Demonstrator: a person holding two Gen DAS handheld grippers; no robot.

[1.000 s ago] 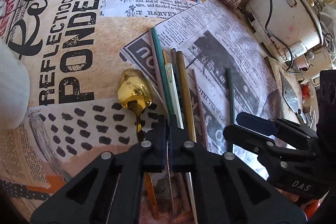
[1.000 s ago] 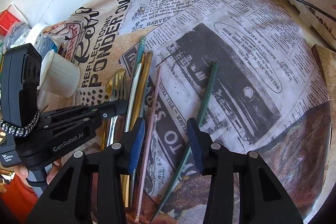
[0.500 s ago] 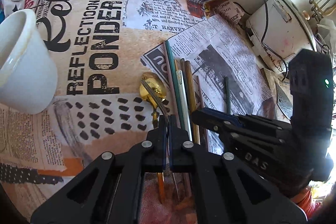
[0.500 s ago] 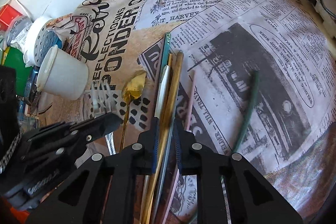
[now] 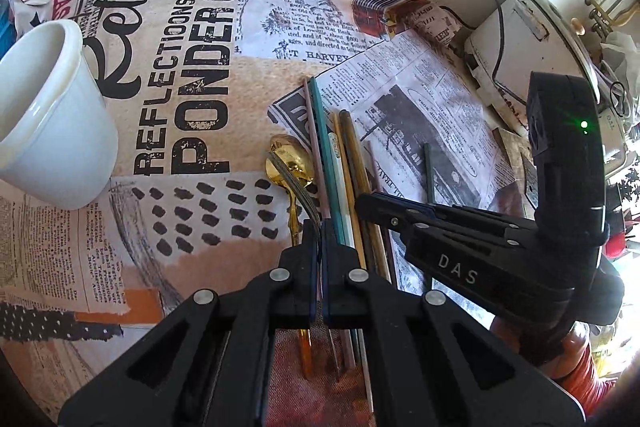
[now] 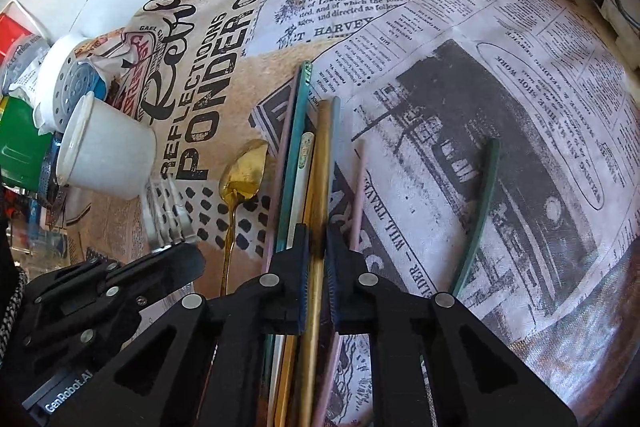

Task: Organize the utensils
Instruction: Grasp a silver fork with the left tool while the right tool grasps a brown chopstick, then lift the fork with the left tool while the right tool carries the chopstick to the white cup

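Right wrist view: the right gripper (image 6: 317, 247) has its jaws clamped on a gold chopstick (image 6: 322, 163) in the bundle on the counter (image 6: 520, 67). The left gripper (image 5: 319, 239) pinches a fork (image 5: 294, 183). The white cup (image 6: 108, 151) looks empty; sorting has barely begun.

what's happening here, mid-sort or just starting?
Mid-sort. The left claw is shut on a silver fork, held above the gold spoon. The right claw is shut on a gold chopstick in the bundle of sticks on the newsprint cloth. A white cup waits at the left.
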